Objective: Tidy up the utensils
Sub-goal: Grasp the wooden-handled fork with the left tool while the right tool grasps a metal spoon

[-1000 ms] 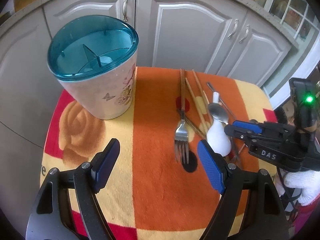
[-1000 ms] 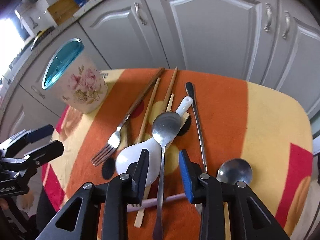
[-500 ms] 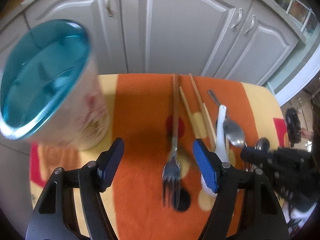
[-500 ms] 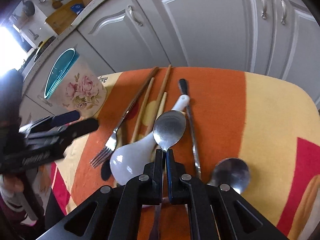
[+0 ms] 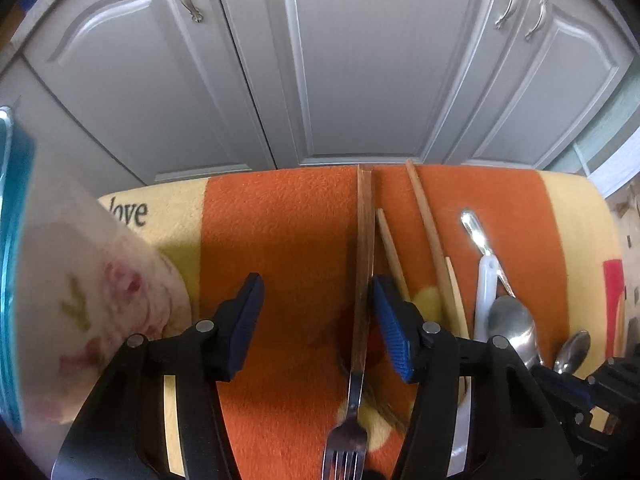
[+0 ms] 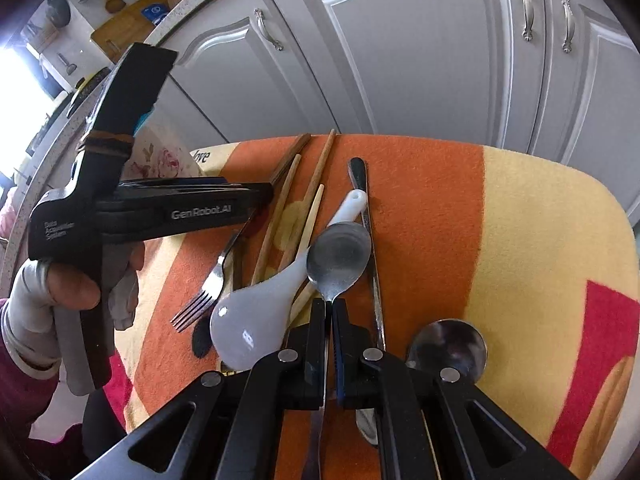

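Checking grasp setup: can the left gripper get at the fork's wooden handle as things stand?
Probably yes. The left gripper straddles the fork, jaws closing but apart, handle clear between them; a chopstick crowds one pad.

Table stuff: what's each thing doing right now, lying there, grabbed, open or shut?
Left hand-held gripper: open, closing around the fork handle.
Right hand-held gripper: shut on the spoon handle.
Fork: lying flat, not gripped.
Spoon: gripped by its handle.
White spoon: lying loose.
Cabinet doors: shut.

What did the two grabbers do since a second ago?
The left gripper slid over from the holder, jaws closing around the fork without pinching yet. The right gripper clamped the metal spoon. The other utensils stayed put.
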Demonstrator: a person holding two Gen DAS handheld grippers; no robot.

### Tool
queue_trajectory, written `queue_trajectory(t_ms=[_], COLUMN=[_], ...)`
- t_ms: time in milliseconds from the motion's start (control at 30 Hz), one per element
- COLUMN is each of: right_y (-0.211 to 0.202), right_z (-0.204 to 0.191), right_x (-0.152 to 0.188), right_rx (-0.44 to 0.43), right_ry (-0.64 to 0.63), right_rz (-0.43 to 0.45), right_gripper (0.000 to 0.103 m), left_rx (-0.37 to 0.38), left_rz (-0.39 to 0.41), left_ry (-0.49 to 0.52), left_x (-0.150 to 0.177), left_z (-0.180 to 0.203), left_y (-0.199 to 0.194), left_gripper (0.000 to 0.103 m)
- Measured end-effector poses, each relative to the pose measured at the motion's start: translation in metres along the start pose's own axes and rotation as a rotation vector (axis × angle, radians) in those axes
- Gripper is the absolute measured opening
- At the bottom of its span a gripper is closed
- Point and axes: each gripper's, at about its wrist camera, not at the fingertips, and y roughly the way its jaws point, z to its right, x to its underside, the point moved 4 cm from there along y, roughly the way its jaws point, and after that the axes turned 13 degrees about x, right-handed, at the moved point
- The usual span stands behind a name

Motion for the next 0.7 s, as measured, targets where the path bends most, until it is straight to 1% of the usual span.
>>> queue_trajectory(t_ms=[67,133,200,233,267,300,333,367,400,533,567,700], right_y=[0.002,0.006,0.008,0.008,0.009,0.009,0.01,0.009,0.008,-0.009,-0.014,-0.029], right_z=[-0.001,-0.002,-0.006,-0.007,-0.008,-0.009,-0.009,-0.008,-0.007,-0.008,-0.008,-0.005], right_x=[-0.001,0.0,0.001,0.002,0.001,0.001,0.0,-0.001,-0.002,0.001,0.002,0.005], right_rx=[0.002,0.017,0.01,0.009,0.011,0.012,0.009,0.006,-0.005,-0.019,-0.021,-0.021], right_ry=[-0.013,-0.04,-0.062,-0.073,-0.081,-0.087,-0.082,-0.072,-0.057,-0.053,-0.054,-0.048], right_rz=[-0.013,-0.032,-0.047,-0.046,-0.046,-0.046,-0.041,-0.036,-0.031,0.017,0.027,0.051], right_gripper=[0.004,0.007,0.016,0.017,0.017,0.017,0.017,0.012,0.005,0.003,0.003,0.003], left_rx=[0.001,0.002,0.006,0.014,0.028,0.058,0.068,0.076,0.087,0.156,0.165,0.197], left_rz=[0.002,-0.006,-0.013,-0.015,-0.013,-0.011,-0.012,-0.014,-0.02,-0.003,0.009,0.056], left_ry=[0.003,0.011,0.019,0.024,0.027,0.036,0.045,0.059,0.068,0.032,0.025,0.003], left_x=[-0.005,-0.01,-0.012,-0.013,-0.013,-0.013,-0.012,-0.013,-0.012,-0.007,0.001,0.009], left_z=[0.0,0.0,0.001,0.001,0.002,0.004,0.006,0.008,0.011,0.013,0.015,0.013], left_y=[0.001,0.002,0.003,0.003,0.004,0.004,0.003,0.003,0.002,-0.01,-0.013,-0.039], left_gripper=[0.055,0.055,0.055,0.052,0.047,0.035,0.025,0.017,0.007,0.007,0.007,0.007])
